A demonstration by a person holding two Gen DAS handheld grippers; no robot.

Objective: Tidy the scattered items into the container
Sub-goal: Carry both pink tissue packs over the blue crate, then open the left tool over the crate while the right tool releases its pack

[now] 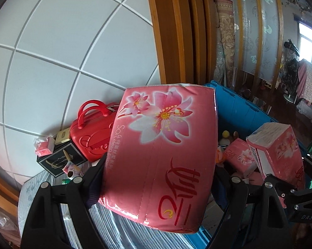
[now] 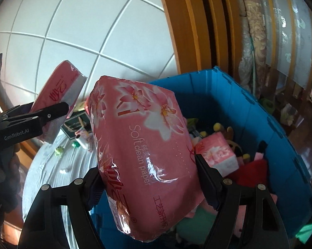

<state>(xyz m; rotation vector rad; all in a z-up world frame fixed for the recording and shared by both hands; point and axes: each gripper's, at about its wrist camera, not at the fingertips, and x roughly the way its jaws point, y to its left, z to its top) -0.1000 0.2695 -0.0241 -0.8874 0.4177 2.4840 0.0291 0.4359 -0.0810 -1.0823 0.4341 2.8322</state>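
Left wrist: left gripper (image 1: pixel 156 174) clamped on pink tissue pack (image 1: pixel 160 153), long axis forward, blue crate (image 1: pixel 239 108) just right.

Right wrist: right gripper (image 2: pixel 149 184) gripping second tissue pack (image 2: pixel 143 157) above crate interior, nearer the drop.

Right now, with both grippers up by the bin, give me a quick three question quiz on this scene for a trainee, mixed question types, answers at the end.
1. True or false: the left gripper and the right gripper each hold a pink tissue pack.
2. Multiple choice: what colour is the container? A green, B blue, C grey.
3. Short answer: what red item sits by the wall next to the black box?

Key
1. True: the left tissue pack and the right tissue pack are both clamped.
2. B.
3. The red handbag.
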